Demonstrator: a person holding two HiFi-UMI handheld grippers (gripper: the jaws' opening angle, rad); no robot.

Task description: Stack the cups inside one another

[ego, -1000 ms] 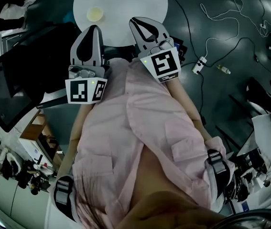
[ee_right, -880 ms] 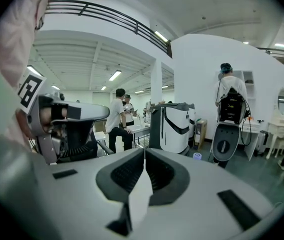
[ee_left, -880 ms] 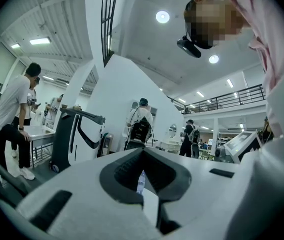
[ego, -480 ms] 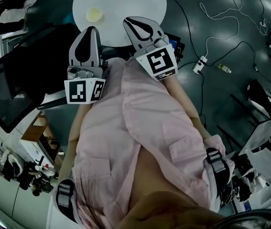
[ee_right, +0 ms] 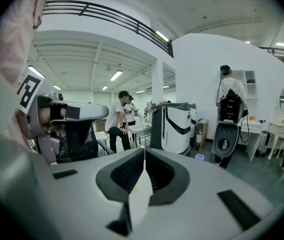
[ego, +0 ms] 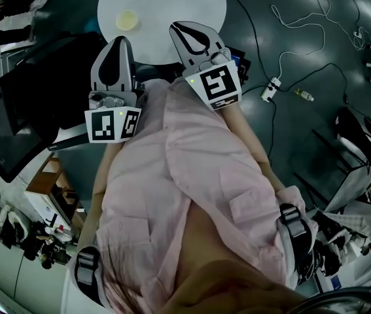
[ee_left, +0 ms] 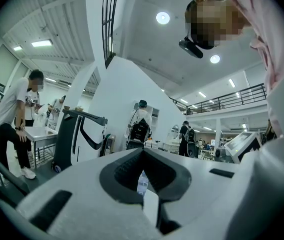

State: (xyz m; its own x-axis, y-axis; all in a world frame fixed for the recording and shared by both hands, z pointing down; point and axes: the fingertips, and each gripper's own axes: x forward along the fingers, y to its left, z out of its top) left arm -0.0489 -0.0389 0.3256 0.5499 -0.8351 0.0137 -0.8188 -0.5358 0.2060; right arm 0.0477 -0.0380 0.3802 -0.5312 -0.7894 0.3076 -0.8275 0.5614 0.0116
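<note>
Both grippers are resting level at chest height, short of the round white table [ego: 185, 8]. Left gripper [ego: 121, 41] and right gripper [ego: 178, 28] are each showing jaws pressed together, gripping nothing. The pale yellow plastic cup [ego: 127, 20] is sitting well ahead on the table; I can't tell whether it's one cup or several nested.

Robotics lab: white machines [ee_right: 174, 126], floor cables [ego: 288, 23].

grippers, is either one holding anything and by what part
Nothing is held. The left gripper and right gripper both have their jaws closed together with nothing between them. The yellow cup sits untouched on the round table.
</note>
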